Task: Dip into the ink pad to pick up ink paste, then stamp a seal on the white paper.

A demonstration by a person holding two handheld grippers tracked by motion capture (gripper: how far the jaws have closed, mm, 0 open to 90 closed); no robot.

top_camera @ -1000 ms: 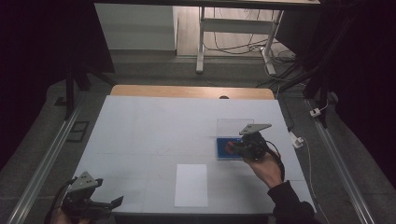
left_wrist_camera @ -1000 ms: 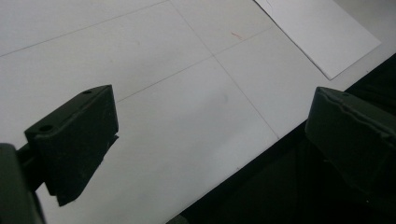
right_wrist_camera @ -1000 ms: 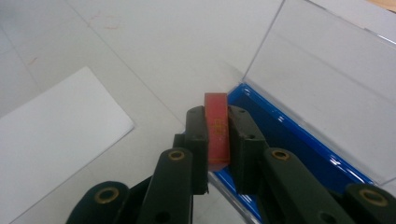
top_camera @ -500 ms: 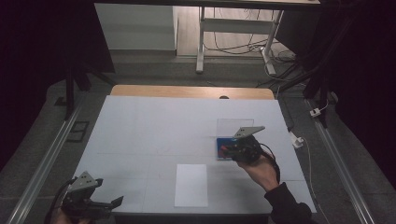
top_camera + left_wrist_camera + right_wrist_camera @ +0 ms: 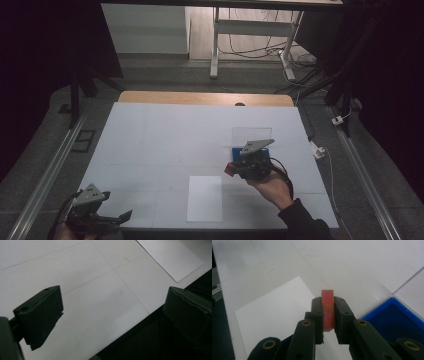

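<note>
White table [image 5: 165,135], paper sheet [image 5: 205,198] (blue tray [image 5: 235,151])

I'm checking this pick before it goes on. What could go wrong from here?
The right hand-held gripper pinches the red block by its lower part, so it may pivot or slip out. It hangs over bare table between the blue tray and the white sheet, so a drop could bounce away.

Near centre of white table [image 5: 150,145], flat white sheet [image 5: 205,198]; farther right, blue tray [image 5: 264,150].
</note>
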